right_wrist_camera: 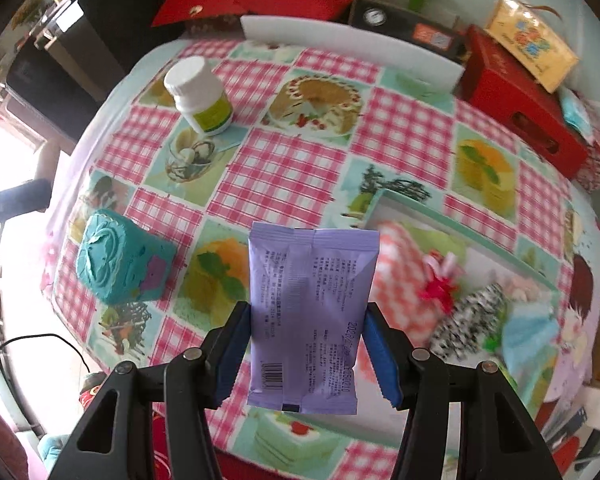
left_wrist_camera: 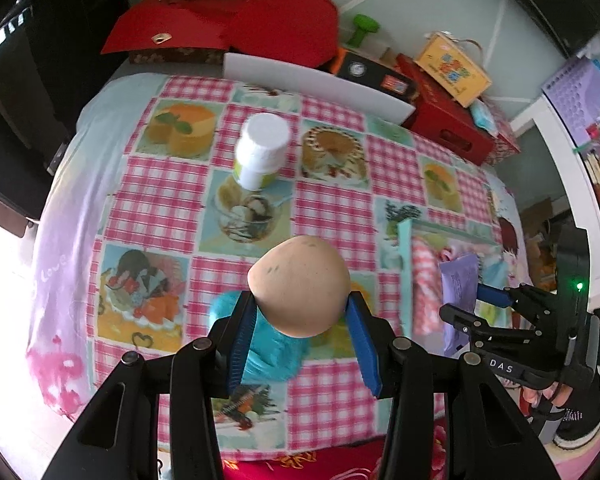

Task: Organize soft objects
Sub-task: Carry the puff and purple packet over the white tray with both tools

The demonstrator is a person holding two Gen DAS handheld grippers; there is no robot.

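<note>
Above the checked tablecloth [left_wrist_camera: 259, 92], fingers pinch a tan ball [left_wrist_camera: 300, 288] and a purple packet [right_wrist_camera: 312, 312].

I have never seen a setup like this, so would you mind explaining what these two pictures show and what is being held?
A person holds a two-finger clamp in each hand; each carries a fisheye camera looking along its black, blue-padded fingers. In the left camera's view, the left gripper holds a smooth beige egg-shaped squishy, and the right gripper appears at the edge. The right camera's view shows that gripper holding a lilac printed foil packet. Below, on the pink checked cake-print tablecloth, are a white pill bottle, a teal block-shaped squishy and a pale green tray of soft items.
</note>
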